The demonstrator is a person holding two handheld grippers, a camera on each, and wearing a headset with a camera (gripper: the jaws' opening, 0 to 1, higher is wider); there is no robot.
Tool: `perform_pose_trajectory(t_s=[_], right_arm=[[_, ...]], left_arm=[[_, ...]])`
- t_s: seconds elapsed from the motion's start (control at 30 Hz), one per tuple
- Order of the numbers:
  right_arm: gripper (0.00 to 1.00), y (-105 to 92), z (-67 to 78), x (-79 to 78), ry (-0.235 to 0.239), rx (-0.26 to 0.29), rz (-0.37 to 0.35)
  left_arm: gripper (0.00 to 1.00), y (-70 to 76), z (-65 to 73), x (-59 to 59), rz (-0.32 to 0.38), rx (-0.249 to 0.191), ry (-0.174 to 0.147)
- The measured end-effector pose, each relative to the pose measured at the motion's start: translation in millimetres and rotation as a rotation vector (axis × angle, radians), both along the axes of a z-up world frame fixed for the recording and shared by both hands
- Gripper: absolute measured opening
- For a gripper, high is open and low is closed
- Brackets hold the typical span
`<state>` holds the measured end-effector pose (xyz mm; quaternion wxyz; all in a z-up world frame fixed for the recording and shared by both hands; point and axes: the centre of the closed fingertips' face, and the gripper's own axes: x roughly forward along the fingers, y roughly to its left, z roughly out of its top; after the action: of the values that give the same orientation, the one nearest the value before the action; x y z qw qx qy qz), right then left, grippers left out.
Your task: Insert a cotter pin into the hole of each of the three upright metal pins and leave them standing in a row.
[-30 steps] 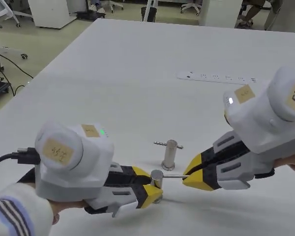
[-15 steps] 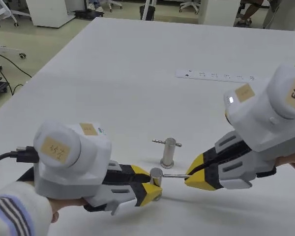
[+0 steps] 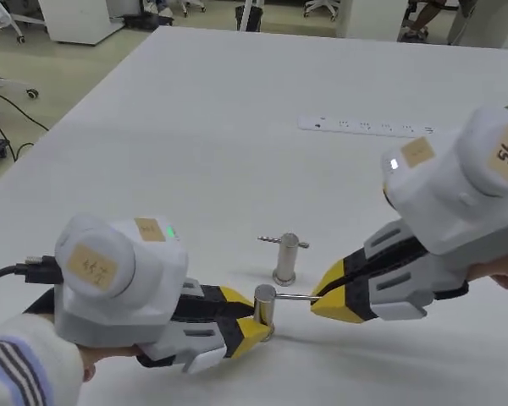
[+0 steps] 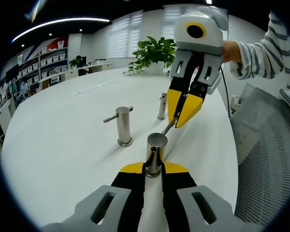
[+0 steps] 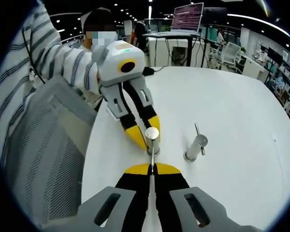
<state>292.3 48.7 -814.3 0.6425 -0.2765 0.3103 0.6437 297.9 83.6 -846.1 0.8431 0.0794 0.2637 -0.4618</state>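
On the white table (image 3: 195, 127), the left tool (image 3: 258, 322) is clamped on the lower shaft of the near metal pin (image 3: 265, 302), which stands upright between its yellow jaw tips. The right tool (image 3: 319, 301) is closed on one end of a cotter pin (image 3: 296, 297), held level with its free end against the head of that pin; whether the end enters the hole cannot be told. A tan sticker (image 3: 506, 155) on the right tool reads "95", while the handwriting on the left tool's stickers (image 3: 91, 265) is not legible. Just behind, a second metal pin (image 3: 286, 260) stands upright with an inserted cotter pin (image 3: 275, 241) crossing its head. In the left gripper view a third metal pin (image 4: 162, 106) stands farther off, beside the right tool, too small to read in detail. A white power strip (image 3: 368, 128) lies across the far table, well apart.
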Motion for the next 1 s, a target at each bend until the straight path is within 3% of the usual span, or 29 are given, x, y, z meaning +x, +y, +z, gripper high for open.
perform_pose_trajectory(t_s=[0.6,0.8,1.0], right_arm=[[0.04,1.7,1.9,-2.3,-0.017,-0.029,0.047],[0.04,4.2,-2.3,-3.1,0.000,-0.023,0.029],[0.04,19.7,-8.6,-3.7,0.030,0.008,0.002]], left_arm=[[0.11,0.1,4.5,-0.8,-0.022,0.010,-0.036],[0.11,0.0,4.7,-1.0,-0.025,0.017,-0.039],[0.11,-1.1,4.6,-0.5,-0.017,0.011,-0.039]])
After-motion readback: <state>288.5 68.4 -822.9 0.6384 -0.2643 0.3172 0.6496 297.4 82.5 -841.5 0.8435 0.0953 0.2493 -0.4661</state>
